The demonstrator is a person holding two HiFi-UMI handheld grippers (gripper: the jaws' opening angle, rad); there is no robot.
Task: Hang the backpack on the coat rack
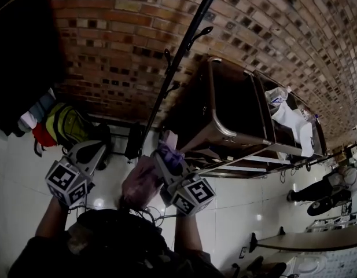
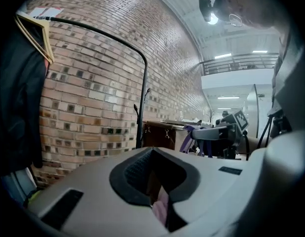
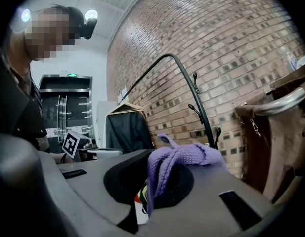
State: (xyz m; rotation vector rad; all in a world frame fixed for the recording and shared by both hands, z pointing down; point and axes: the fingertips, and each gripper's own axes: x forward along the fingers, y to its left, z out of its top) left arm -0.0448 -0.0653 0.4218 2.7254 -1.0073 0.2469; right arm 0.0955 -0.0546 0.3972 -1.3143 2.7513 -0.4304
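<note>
Head view, nearest: the left gripper (image 1: 92, 153) and right gripper (image 1: 166, 158) are held at lower centre, marker cubes toward the camera. The backpack (image 1: 140, 181), a pinkish-purple bundle, is slung between them.
Head view, beyond: the coat rack (image 1: 178, 57) is seen as a black pole slanting from top centre down to mid-frame, its hooks bare. A brown bin (image 1: 224, 106) stands just right of it.
Left gripper view: the jaws are pressed together on a fold of pink fabric (image 2: 162, 210) at lower centre.
Right gripper view: the jaws are clamped on a purple knitted strap (image 3: 179, 157), which is draped over one jaw. The rack's hooks are seen right of centre, well apart from it.
Handling: the bag is judged soft, limp and light. The knit is likely to stretch and snag rather than slip.
Hold: the strap is judged the right place, kept spread so that a hook can be passed through.
Axis: the bundle is crumpled. Its length is judged to hang floorward, top toward the grippers, though this cannot be told for certain.
</note>
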